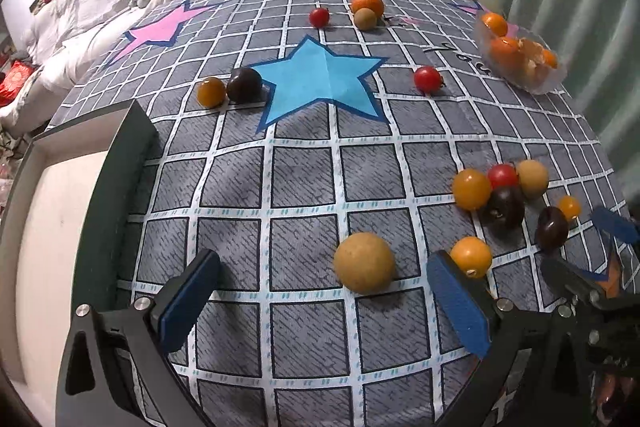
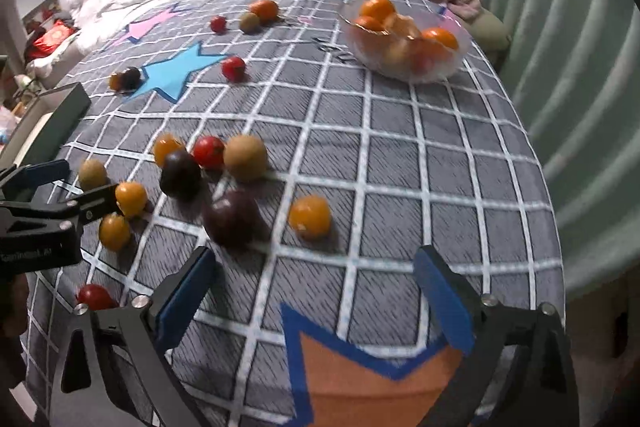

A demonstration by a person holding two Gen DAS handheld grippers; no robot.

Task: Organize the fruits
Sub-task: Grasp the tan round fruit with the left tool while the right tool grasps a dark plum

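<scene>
The desk cloth (image 1: 304,187) is grey with a white grid and stars: a light blue star (image 1: 320,79), a pink star (image 1: 160,29), an orange star (image 2: 372,375) edged in blue. The scattered fruits are orange-yellow, red, tan and dark purple. The clear bowl (image 2: 404,39) near the far right corner holds orange fruit. Both tools have blue pads (image 1: 460,303)

Ahead of my left gripper (image 1: 324,291) bare cloth (image 1: 296,187) runs clear to the blue star (image 1: 320,83); only a tan fruit (image 1: 364,262) sits between my fingers. The dark tray (image 1: 132,155) walls the left side. Before my right gripper (image 2: 316,291), a fruit cluster (image 2: 208,163) crowds the left, and the open grid leads to the bowl (image 2: 404,39).
</scene>
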